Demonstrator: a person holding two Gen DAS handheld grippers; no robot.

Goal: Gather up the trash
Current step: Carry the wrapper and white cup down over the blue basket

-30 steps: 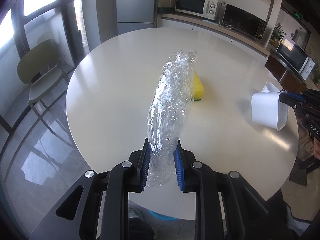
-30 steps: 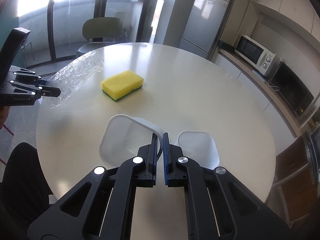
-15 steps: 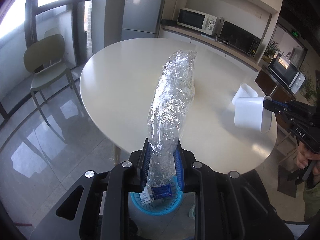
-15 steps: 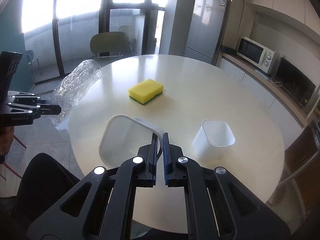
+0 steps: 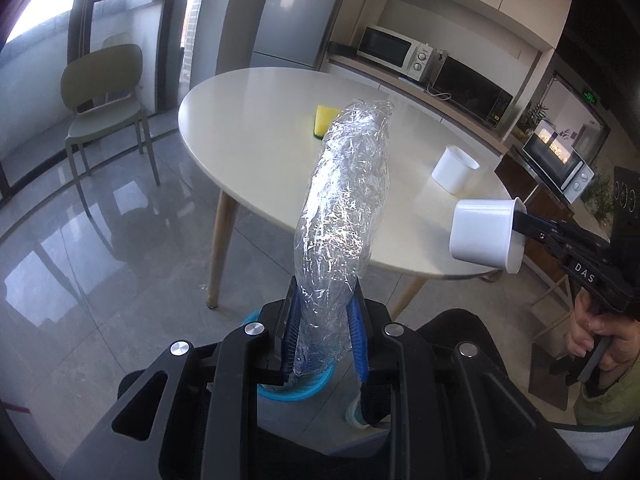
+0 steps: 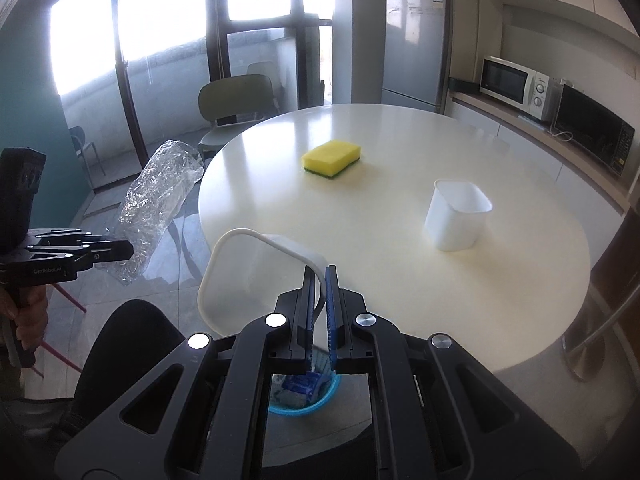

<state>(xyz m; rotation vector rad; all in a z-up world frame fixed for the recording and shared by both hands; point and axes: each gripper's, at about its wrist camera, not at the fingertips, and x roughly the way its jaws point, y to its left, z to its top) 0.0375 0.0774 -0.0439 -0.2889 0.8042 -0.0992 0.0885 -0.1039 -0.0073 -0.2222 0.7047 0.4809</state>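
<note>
Left wrist view: crumpled plastic wrap (image 5: 344, 216) is clamped by left gripper (image 5: 324, 332); white cup (image 6: 256, 276) is pinched by right gripper (image 6: 320, 312); both should be released squarely over blue bin (image 6: 308, 396).

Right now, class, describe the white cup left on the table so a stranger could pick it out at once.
Find the round white table. On its right side, nearer the microwave counter than the yellow sponge, stands the white cup. It is upright, open-topped and untouched, unlike the other white cup held sideways in the right tool.

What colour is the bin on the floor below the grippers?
Light blue: the bin shows best in the right wrist view, under the right gripper.
</note>
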